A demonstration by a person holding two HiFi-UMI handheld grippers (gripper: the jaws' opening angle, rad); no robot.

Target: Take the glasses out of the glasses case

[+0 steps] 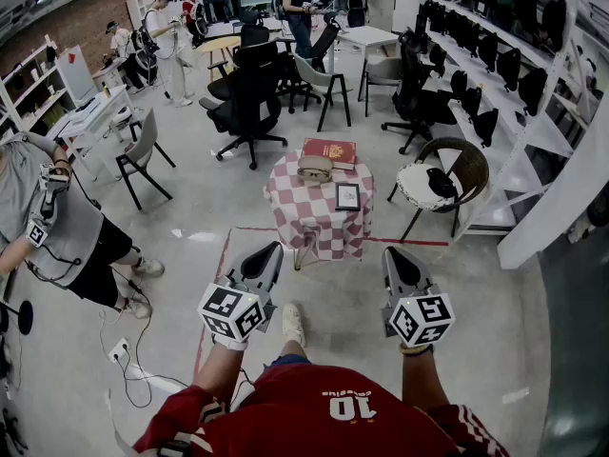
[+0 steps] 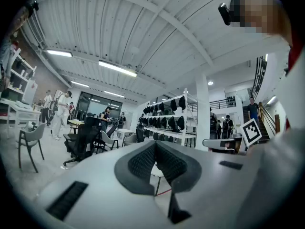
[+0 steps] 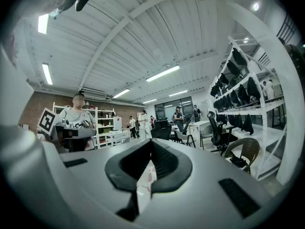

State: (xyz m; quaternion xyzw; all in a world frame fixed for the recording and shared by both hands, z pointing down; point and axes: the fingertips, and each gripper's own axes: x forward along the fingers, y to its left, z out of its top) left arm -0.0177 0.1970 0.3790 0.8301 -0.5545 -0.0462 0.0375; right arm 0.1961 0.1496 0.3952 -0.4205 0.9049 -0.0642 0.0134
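Observation:
A tan glasses case [image 1: 315, 168] lies closed on a small table with a red-and-white checked cloth [image 1: 319, 219], a few steps ahead of me in the head view. My left gripper [image 1: 274, 248] and right gripper [image 1: 392, 252] are held level side by side at waist height, well short of the table. Both are shut with nothing between the jaws. In the left gripper view the left gripper [image 2: 156, 143] has its dark pads meeting at the tip. In the right gripper view the right gripper [image 3: 151, 141] is closed the same way, and a strip of the checked cloth [image 3: 145, 178] shows below the tips.
A red book [image 1: 330, 150] and a small black frame [image 1: 348, 196] share the table. A wicker chair [image 1: 445, 175] stands to its right and a black office chair [image 1: 249, 98] behind it. A person [image 1: 59, 219] stands at the left. Shelves of black bags [image 1: 504, 65] line the right wall.

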